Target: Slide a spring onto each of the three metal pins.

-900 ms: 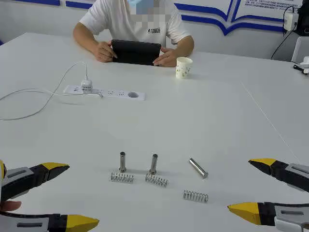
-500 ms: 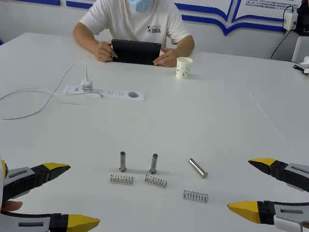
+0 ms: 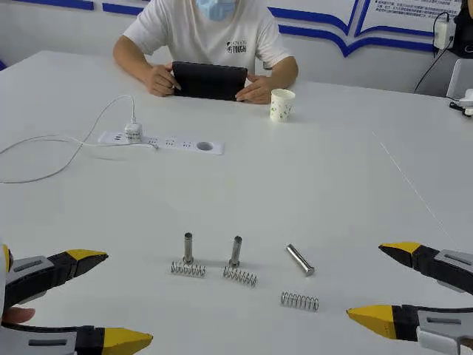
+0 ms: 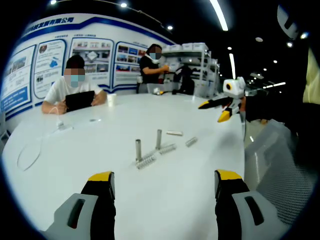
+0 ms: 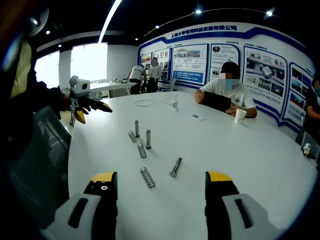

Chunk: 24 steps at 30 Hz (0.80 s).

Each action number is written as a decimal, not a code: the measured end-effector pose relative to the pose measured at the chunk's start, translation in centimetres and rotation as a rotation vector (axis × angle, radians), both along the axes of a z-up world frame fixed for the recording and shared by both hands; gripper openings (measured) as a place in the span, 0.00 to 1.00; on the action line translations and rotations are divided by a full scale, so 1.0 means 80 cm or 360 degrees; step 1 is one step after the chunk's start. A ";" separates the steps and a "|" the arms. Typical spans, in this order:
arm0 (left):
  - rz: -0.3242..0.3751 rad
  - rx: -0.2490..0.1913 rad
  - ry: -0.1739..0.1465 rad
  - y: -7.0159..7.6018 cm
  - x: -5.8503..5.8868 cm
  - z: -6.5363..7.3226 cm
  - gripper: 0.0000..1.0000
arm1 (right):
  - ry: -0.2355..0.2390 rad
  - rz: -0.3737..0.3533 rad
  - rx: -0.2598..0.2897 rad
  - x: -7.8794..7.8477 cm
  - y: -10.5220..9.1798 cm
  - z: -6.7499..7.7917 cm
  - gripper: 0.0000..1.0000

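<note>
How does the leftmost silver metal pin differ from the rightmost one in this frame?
The leftmost silver metal pin stands upright; the rightmost silver metal pin lies on its side. A coiled wire spring lies at the leftmost pin's base; the spring nearest the rightmost pin lies apart from it. Both pins carry no spring.
</note>
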<state>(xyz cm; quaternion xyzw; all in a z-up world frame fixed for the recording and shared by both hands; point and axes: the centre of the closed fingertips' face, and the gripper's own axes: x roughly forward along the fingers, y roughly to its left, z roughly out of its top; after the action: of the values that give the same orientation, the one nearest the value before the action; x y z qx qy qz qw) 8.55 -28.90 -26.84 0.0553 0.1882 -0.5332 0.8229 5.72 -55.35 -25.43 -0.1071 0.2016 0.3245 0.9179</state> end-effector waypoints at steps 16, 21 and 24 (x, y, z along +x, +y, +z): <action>0.0008 -0.0013 -0.0003 0.001 0.000 0.002 0.83 | 0.0001 -0.0025 -0.0032 0.025 -0.005 0.010 0.69; 0.0014 -0.0014 -0.0004 0.002 0.000 0.002 0.83 | 0.0011 -0.0028 -0.0054 0.036 -0.004 0.010 0.67; 0.0014 -0.0015 -0.0003 0.002 0.000 0.003 0.83 | 0.0013 -0.0028 -0.0065 0.045 -0.002 0.011 0.65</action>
<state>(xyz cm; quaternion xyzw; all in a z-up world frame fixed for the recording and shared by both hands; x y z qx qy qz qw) 8.55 -28.71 -26.64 0.0512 0.1852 -0.5305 0.8256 9.30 -55.51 -24.56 -0.1226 0.2128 0.3128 0.9175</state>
